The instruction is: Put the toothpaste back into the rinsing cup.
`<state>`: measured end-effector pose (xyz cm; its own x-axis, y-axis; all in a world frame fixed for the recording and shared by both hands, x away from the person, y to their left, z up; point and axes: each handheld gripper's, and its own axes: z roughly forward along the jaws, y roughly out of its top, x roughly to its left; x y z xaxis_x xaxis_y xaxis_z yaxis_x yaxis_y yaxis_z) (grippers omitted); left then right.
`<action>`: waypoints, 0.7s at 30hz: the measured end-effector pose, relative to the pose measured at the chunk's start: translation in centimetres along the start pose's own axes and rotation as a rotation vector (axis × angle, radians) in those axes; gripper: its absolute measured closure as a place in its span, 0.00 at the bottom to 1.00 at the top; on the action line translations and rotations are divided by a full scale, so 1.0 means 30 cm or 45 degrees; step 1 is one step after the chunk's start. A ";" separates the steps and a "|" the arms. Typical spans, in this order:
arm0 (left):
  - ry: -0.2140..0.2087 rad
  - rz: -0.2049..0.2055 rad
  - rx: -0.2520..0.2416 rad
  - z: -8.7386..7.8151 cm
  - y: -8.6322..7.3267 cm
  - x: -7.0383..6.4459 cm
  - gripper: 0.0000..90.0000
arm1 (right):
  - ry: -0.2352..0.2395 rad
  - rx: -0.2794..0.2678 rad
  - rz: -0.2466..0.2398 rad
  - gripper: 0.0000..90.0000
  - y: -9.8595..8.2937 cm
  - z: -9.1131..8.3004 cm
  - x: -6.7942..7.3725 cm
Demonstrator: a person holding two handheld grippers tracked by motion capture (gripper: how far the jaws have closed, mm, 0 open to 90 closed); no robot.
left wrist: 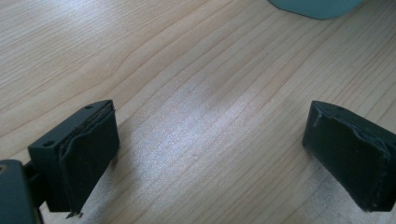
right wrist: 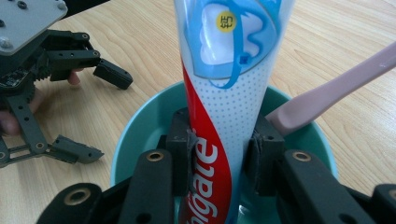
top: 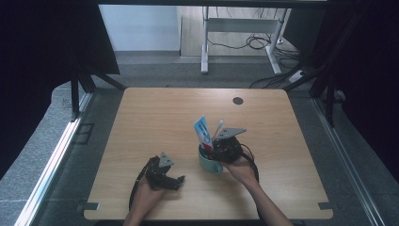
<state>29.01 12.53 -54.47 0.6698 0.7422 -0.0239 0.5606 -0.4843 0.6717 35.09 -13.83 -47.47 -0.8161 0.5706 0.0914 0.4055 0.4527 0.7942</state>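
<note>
The right tool [right wrist: 219, 158] pinches a toothpaste tube [right wrist: 224, 93] between its two jaws, one pad pressed against each side of the tube's lower part, just above and inside a teal cup [right wrist: 140, 126]. The tube stands nearly upright with its flat crimped end up and its lower end down in the cup. In the high view the cup [top: 209, 164] sits a little toward the near edge from the middle of the tabletop [top: 155, 117], with the tube [top: 203, 133] rising out of it and the right tool [top: 221, 148] coming in over the rim from the right-edge side. A pink toothbrush [right wrist: 336, 91] leans in the cup as well, just beside the tube on the tool's right, resting against the rim. The left tool [left wrist: 210, 154] is spread wide with nothing between its jaws, held low over bare wood; in the high view it [top: 176, 181] lies near the near edge, beside the cup toward the left edge but apart from it. A small dark disc [top: 238, 100] lies near the far edge.
</note>
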 end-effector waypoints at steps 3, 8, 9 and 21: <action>0.000 0.000 0.000 0.000 0.000 0.000 0.04 | 0.007 0.002 0.008 0.72 0.001 -0.001 -0.002; 0.000 0.000 0.000 0.000 0.000 0.000 0.04 | 0.019 -0.007 0.027 0.67 0.008 -0.008 -0.004; 0.000 0.000 0.000 0.000 0.000 0.000 0.04 | 0.023 -0.010 0.030 0.65 0.010 -0.011 -0.005; 0.000 0.000 0.000 0.000 0.000 0.000 0.04 | 0.028 0.039 0.024 0.50 0.024 -0.028 -0.002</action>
<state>29.01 12.53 -54.47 0.6699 0.7421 -0.0239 0.5604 -0.4842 0.6719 35.09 -14.13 -46.41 -0.8169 0.5643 0.1193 0.4329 0.4632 0.7733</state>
